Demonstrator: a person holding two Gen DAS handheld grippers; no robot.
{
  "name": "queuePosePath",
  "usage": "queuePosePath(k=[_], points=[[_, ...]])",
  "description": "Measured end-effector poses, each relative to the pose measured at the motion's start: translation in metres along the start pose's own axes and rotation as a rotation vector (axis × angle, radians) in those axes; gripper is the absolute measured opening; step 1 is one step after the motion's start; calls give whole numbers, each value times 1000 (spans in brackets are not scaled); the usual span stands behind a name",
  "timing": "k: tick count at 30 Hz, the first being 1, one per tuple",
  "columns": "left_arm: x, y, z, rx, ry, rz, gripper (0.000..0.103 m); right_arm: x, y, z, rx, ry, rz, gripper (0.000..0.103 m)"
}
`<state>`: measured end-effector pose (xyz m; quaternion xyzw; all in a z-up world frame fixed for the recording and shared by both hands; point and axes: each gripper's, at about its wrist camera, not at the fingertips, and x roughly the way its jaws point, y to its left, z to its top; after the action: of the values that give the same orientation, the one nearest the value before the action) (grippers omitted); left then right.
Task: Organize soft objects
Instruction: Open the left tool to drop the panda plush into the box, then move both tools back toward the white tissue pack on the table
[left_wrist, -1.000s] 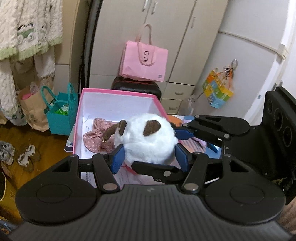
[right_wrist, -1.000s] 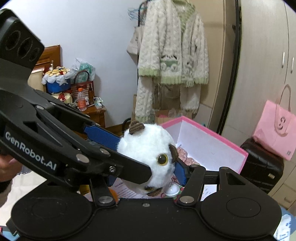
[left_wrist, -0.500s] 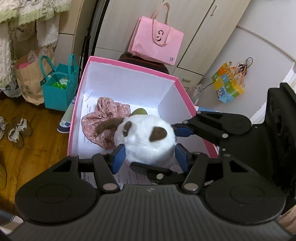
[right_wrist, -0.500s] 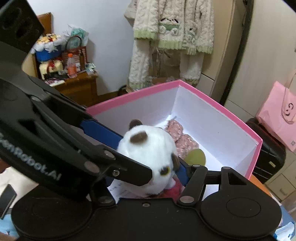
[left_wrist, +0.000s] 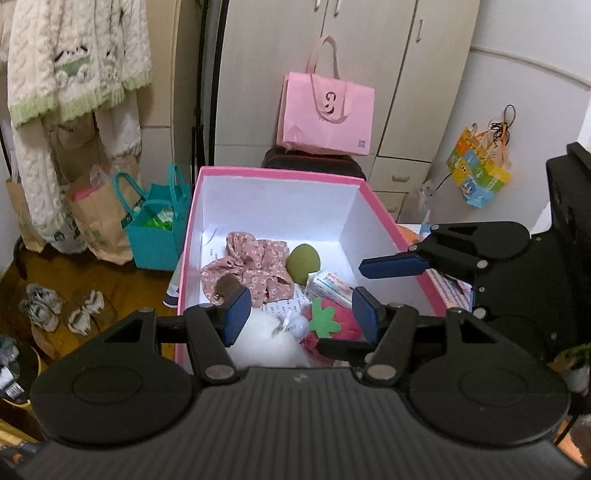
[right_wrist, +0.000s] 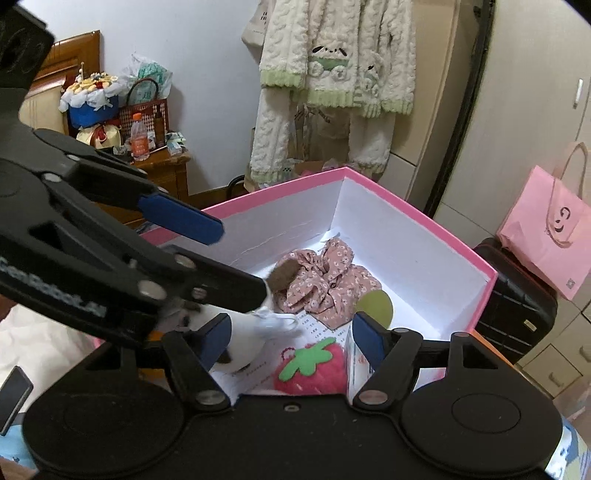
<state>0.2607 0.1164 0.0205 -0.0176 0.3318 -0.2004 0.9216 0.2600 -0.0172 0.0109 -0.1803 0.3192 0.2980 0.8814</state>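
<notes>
Lying below left gripper (left_wrist: 297, 319): plush (left_wrist: 266, 345) (boxed)

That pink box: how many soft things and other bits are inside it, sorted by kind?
Inside the pink box:
Plush toys: 2, the white plush and the strawberry plush
Floral cloth: 1
Green round thing: 1
Small packet: 1
Total: 5, besides the printed paper lining the bottom.
</notes>
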Motion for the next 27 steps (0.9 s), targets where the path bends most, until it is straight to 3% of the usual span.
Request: queuePosePath(k=[8, 15, 27], points=[[-39, -26, -5, 87, -35, 10, 62, -37, 4, -8, 7, -30, 11, 76], [-68, -43, -11, 123, -31, -39, 63, -69, 3, -17, 19, -55, -6, 77], [-99, -82, -28, 189, 29, -94, 65, -140, 2, -52, 45, -106, -1, 77]])
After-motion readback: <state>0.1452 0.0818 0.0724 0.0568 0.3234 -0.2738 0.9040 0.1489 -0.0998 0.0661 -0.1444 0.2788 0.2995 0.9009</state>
